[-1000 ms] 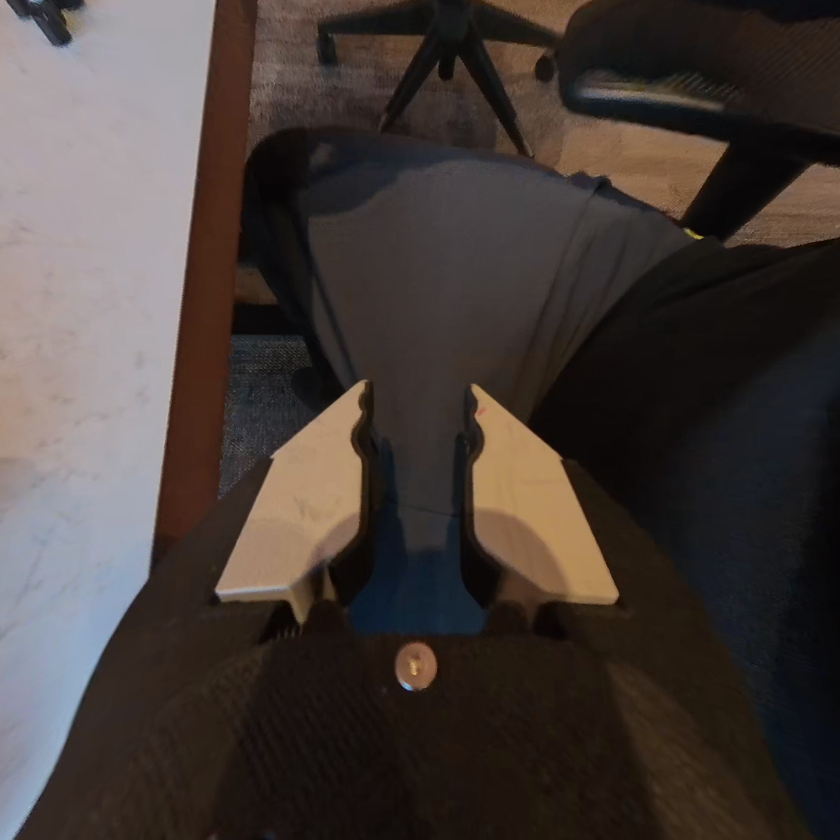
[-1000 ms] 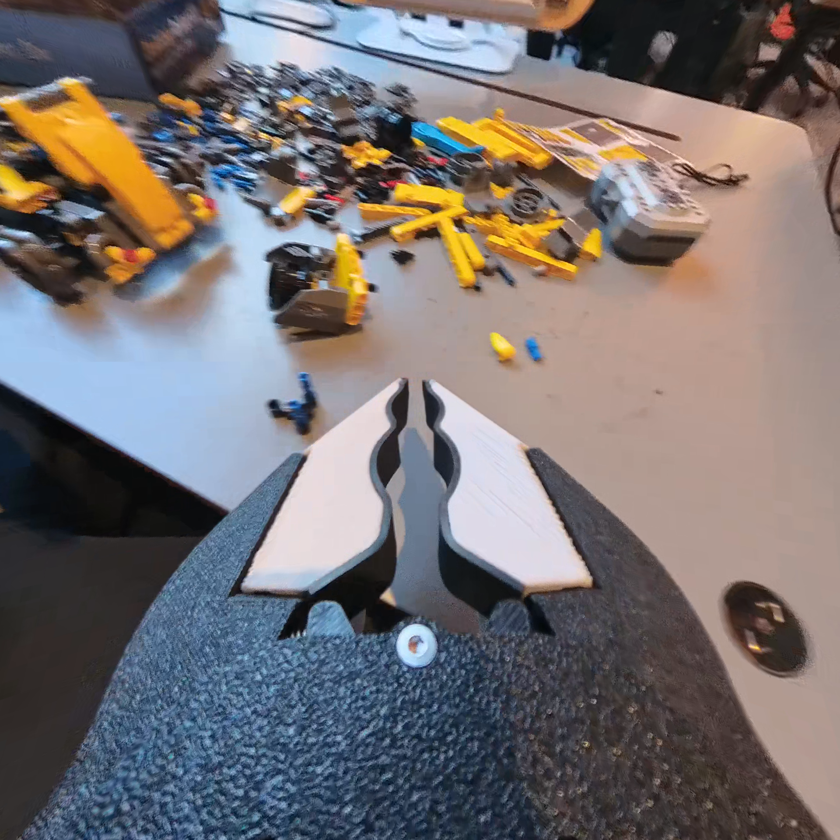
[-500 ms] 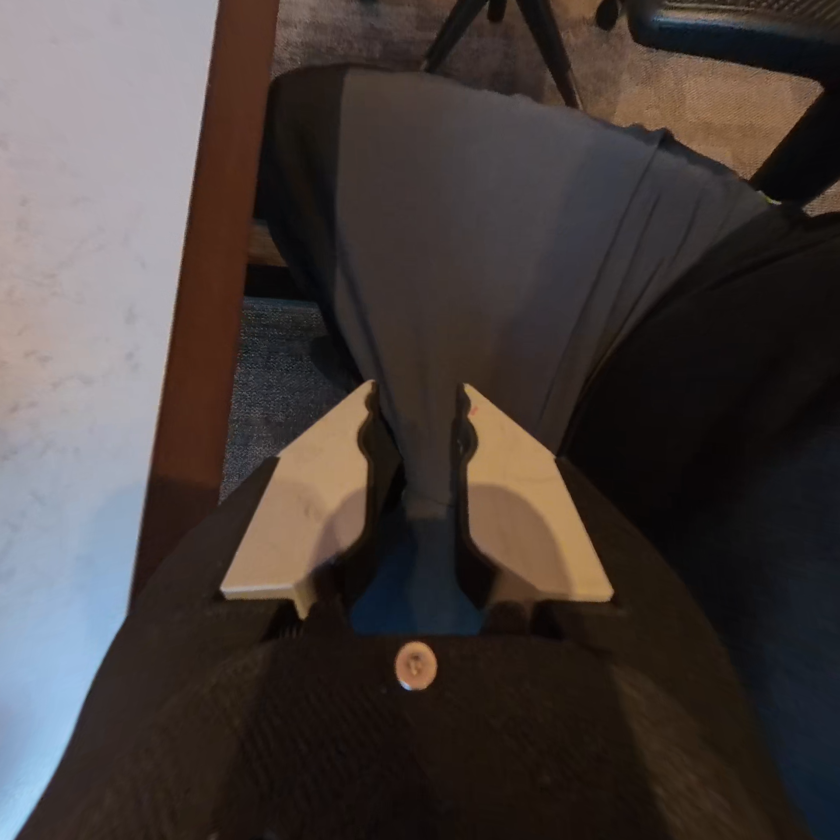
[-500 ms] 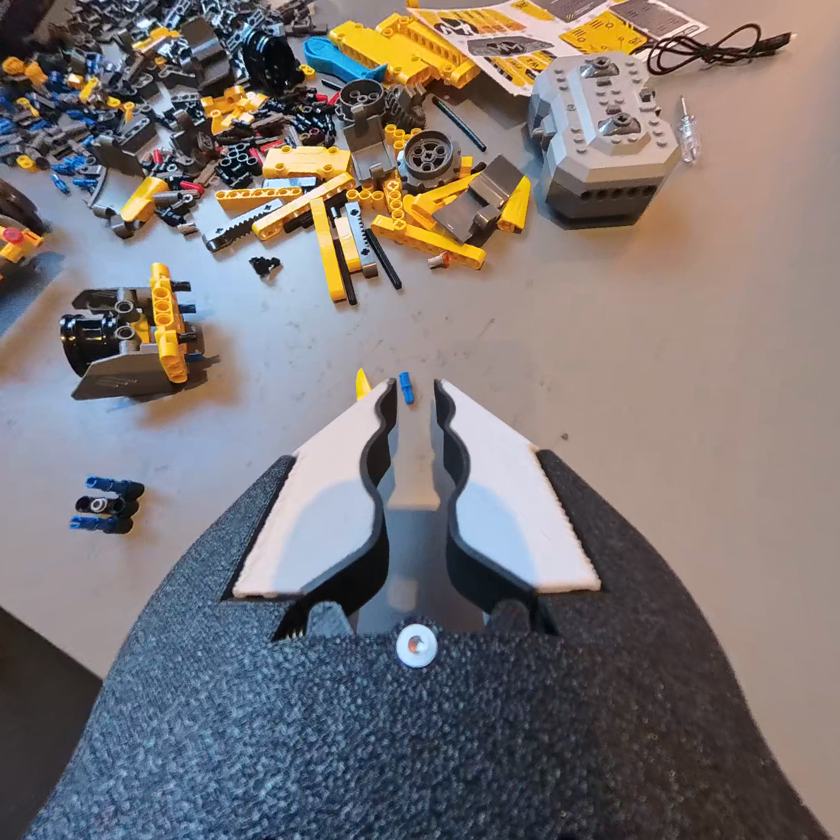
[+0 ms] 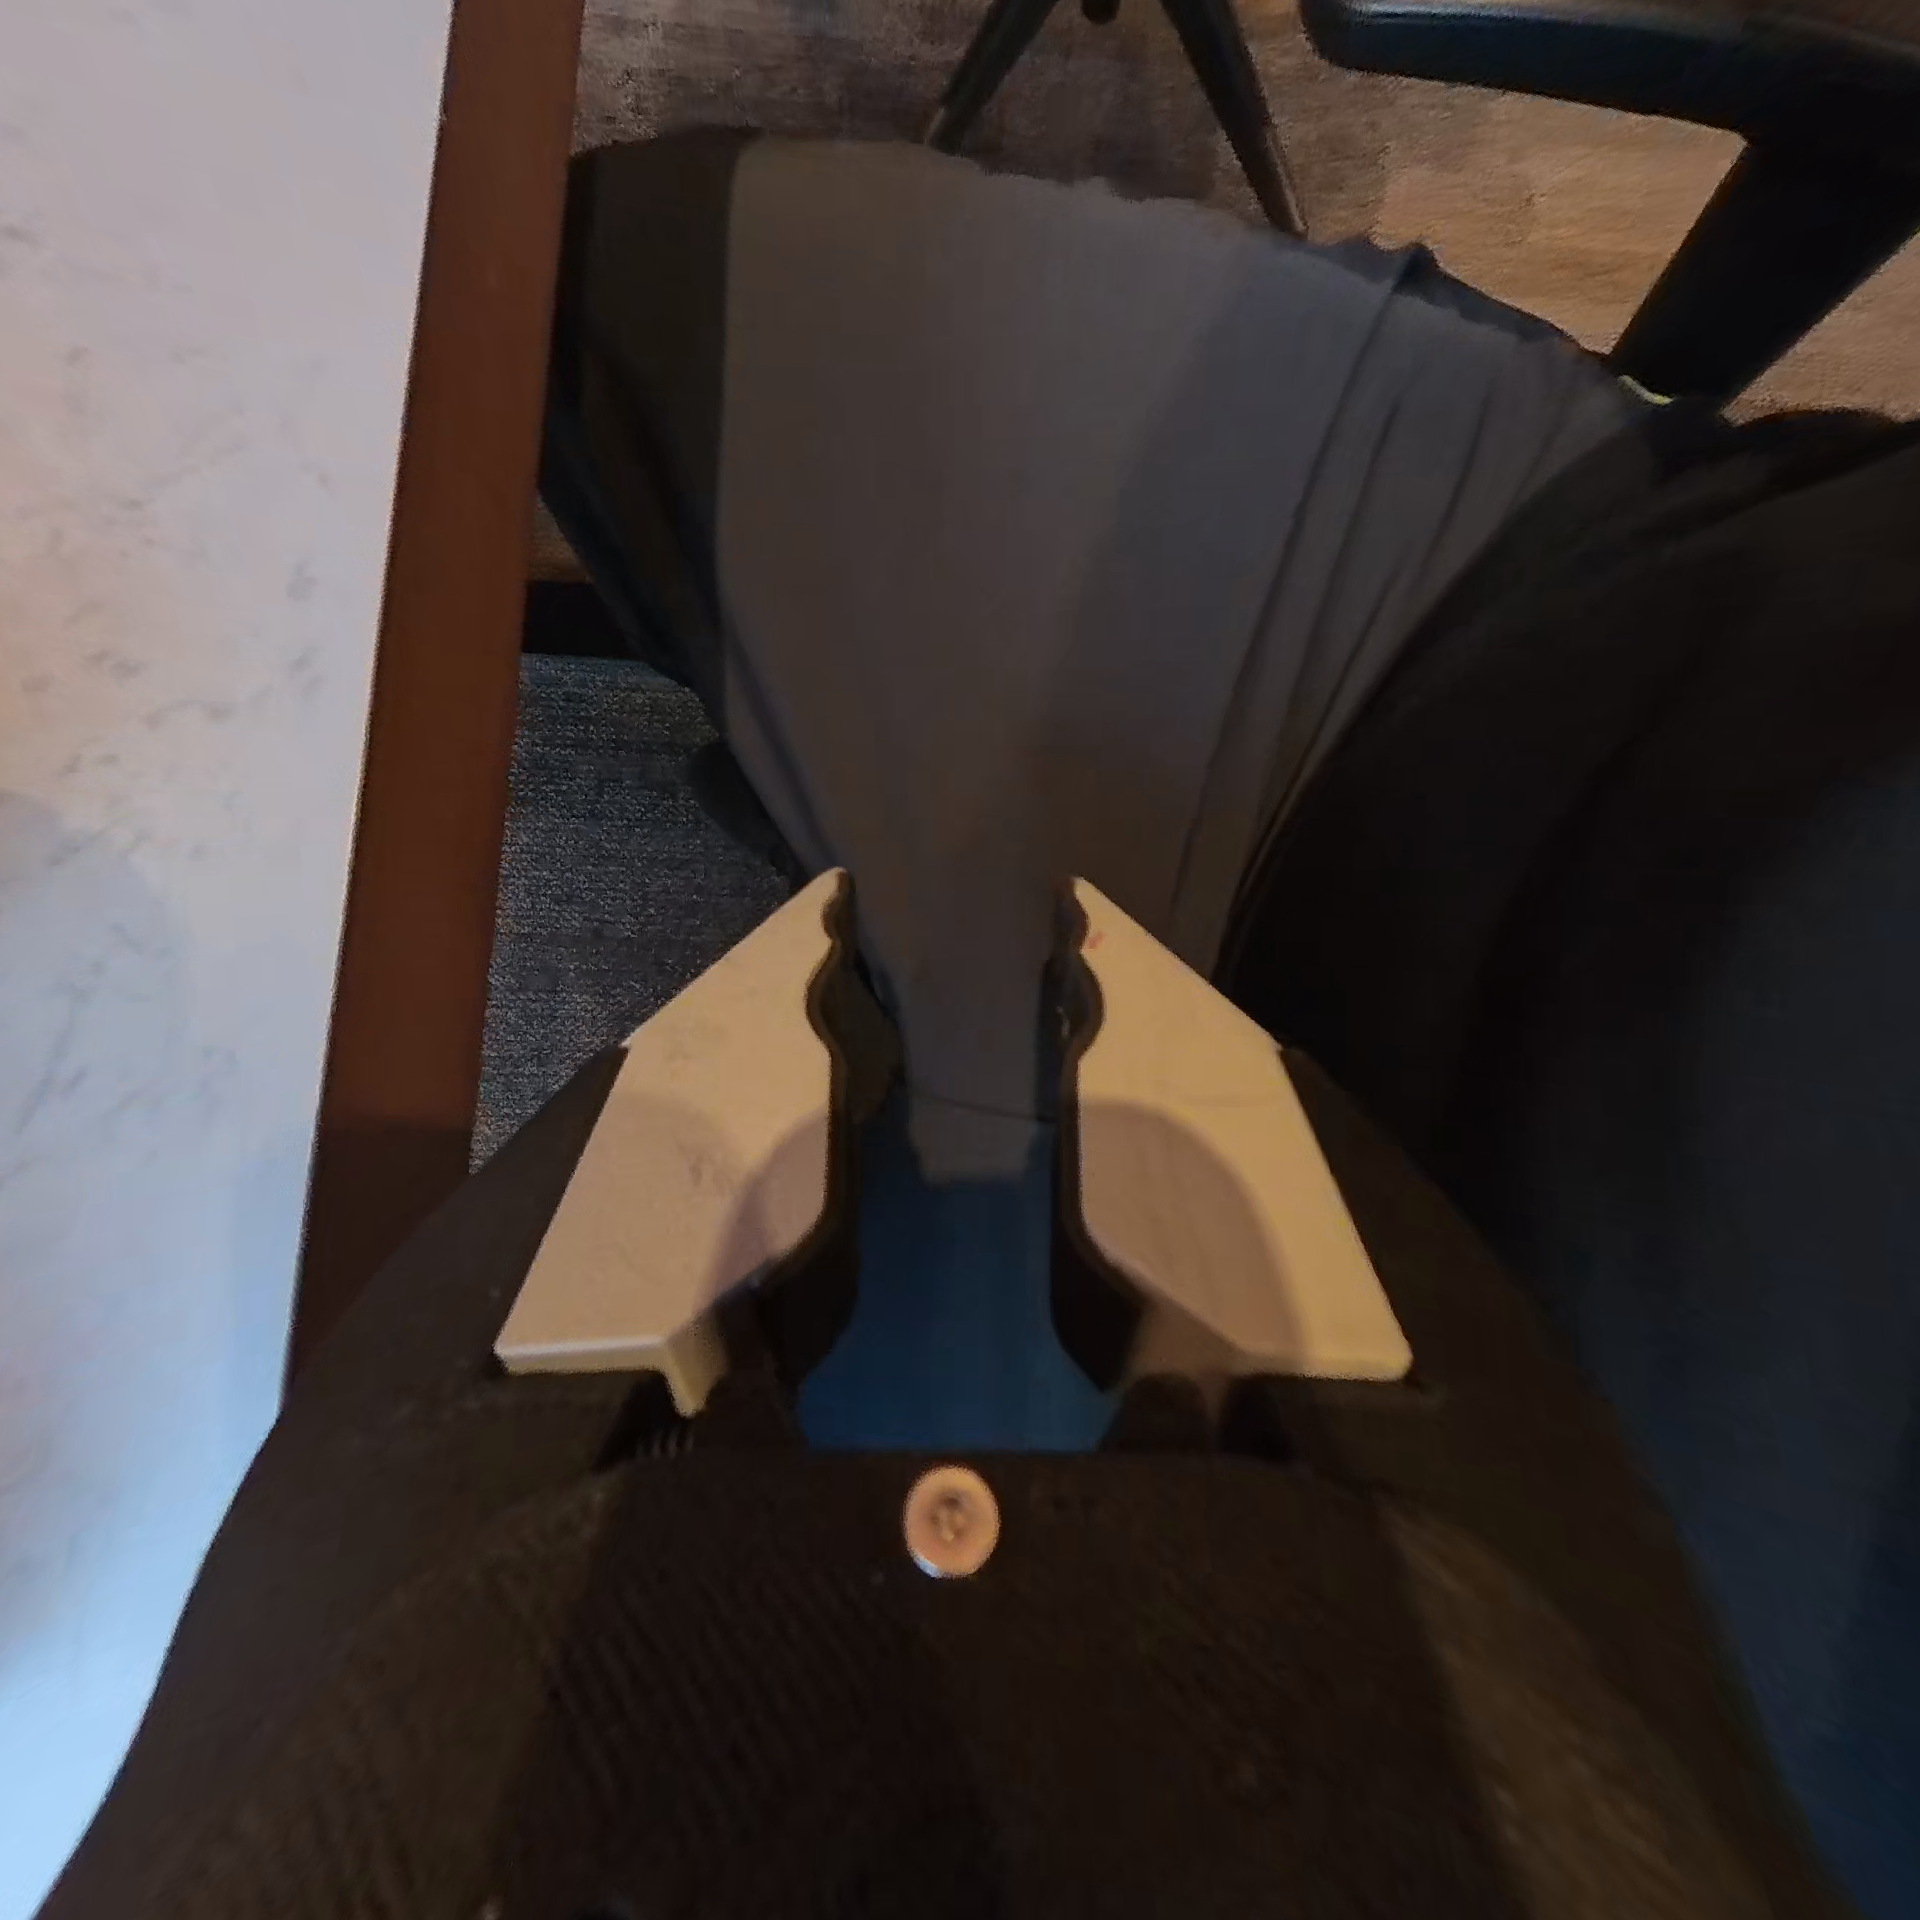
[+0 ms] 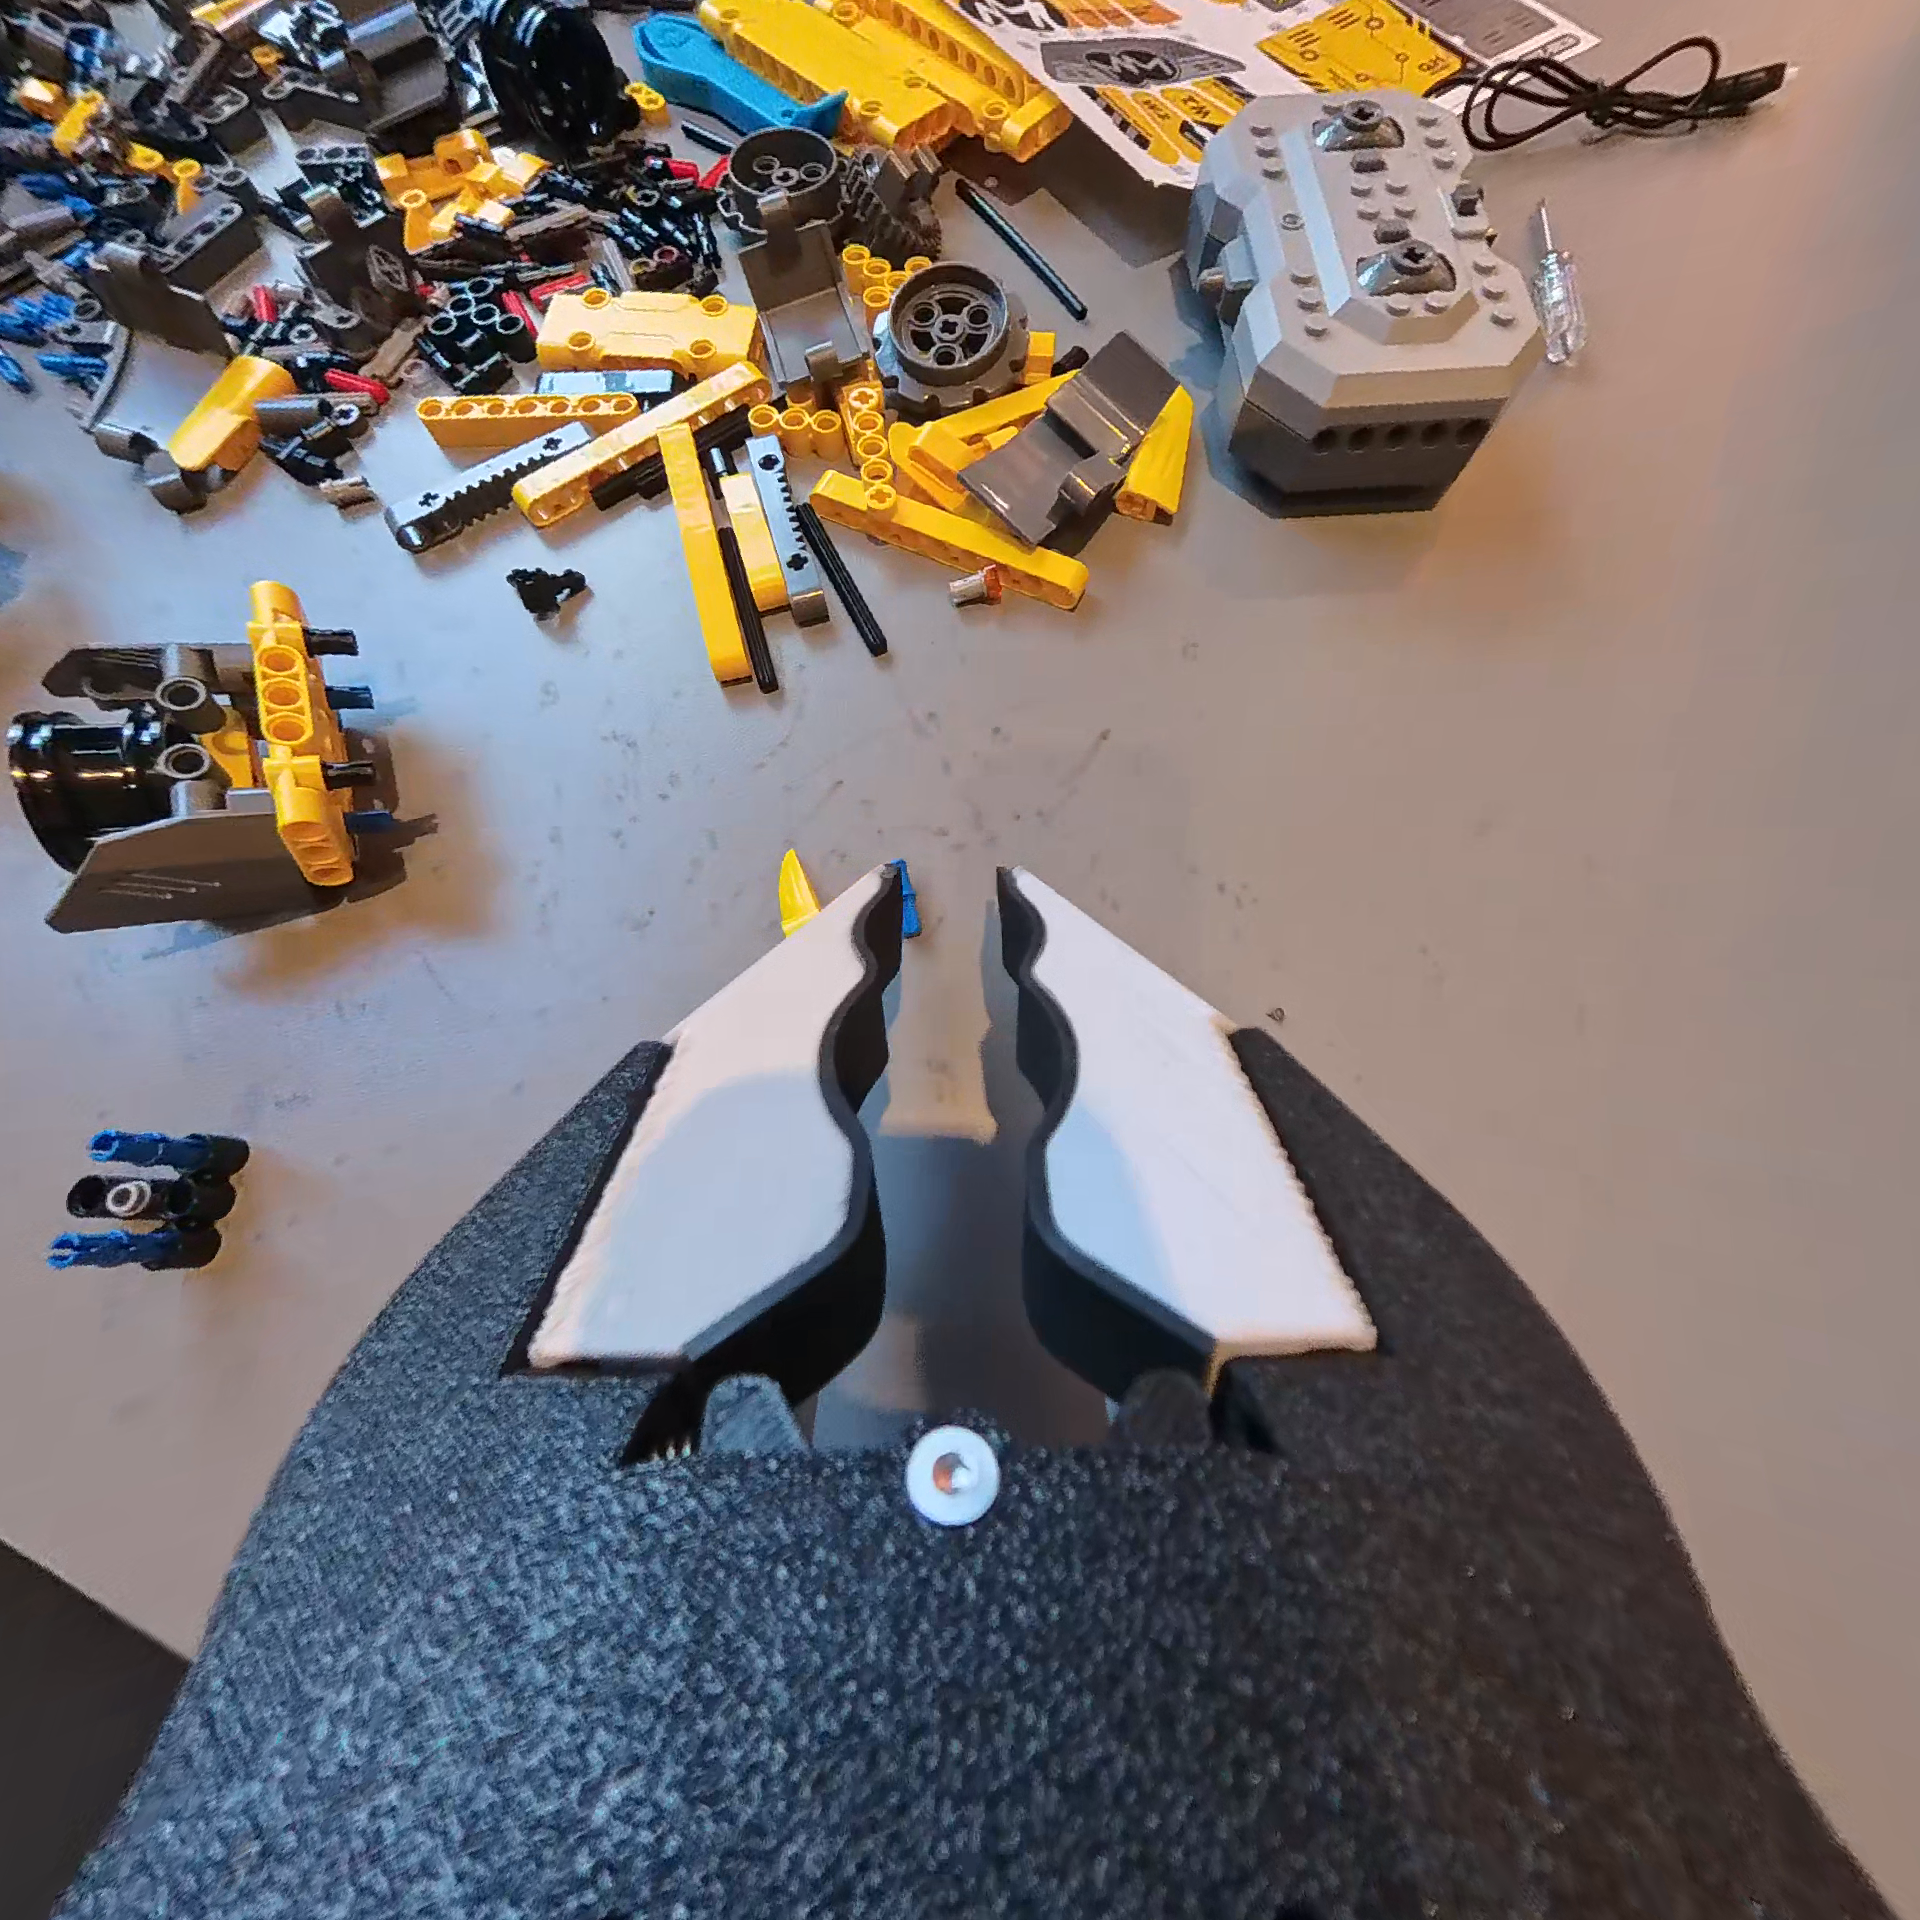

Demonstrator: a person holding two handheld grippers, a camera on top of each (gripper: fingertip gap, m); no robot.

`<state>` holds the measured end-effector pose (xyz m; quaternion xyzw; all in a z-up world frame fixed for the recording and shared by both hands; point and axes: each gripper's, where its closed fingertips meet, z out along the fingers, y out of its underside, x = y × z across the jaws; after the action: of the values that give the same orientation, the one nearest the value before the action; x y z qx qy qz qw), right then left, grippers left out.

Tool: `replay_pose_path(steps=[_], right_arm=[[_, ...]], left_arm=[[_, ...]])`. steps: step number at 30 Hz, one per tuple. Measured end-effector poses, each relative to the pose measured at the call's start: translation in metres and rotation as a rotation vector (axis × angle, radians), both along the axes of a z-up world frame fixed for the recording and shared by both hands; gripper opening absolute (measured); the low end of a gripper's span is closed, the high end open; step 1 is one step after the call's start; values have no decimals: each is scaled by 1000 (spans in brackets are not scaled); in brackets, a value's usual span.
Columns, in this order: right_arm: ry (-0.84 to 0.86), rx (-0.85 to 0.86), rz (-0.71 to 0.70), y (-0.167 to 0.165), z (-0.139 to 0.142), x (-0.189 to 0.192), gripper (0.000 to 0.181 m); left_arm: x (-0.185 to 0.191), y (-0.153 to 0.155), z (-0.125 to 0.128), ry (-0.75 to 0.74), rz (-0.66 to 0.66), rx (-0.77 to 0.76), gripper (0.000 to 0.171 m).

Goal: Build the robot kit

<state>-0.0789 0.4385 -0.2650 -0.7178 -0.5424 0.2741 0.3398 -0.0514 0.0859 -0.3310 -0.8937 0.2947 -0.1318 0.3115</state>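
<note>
Left tongs (image 5: 951,904) held off the worktop (image 5: 187,623), spread with nothing between them, pointing down at a person's grey-clad leg (image 5: 1018,582); worktop's pale surface and brown edge run along their left side, black chair legs (image 5: 1226,94) on carpet beyond. Right tongs (image 6: 945,894) low over the grey worktop (image 6: 1507,831), spread a little, gripping nothing. Far left of that view: three small blue-and-black pins (image 6: 145,1200) lying together, and above them a part-built assembly (image 6: 197,769) of black wheel, grey scoop and yellow beam. At the tong tips: a small yellow piece (image 6: 795,891) just outside the left finger, a small blue peg (image 6: 911,900) against that finger's inner tip; whether they actually touch, cannot tell. Beyond, a spread of loose yellow, black and grey building pieces (image 6: 727,416). Right of the pile, a grey block with studs (image 6: 1361,301), a small clear-handled screwdriver (image 6: 1558,291) beside it, a printed sheet (image 6: 1278,62) and a black cable (image 6: 1621,88) behind.
</note>
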Motion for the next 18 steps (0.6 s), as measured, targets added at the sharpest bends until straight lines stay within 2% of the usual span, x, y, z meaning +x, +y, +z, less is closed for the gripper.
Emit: replay_pose_path(steps=[6,18], right_arm=[[1,60,-17,2,2,0,16],[11,69,-15,2,4,0,17]], left_arm=[[7,-6,10,-14,-39,19,37],[11,-7,7,-27,-58,-12,37]])
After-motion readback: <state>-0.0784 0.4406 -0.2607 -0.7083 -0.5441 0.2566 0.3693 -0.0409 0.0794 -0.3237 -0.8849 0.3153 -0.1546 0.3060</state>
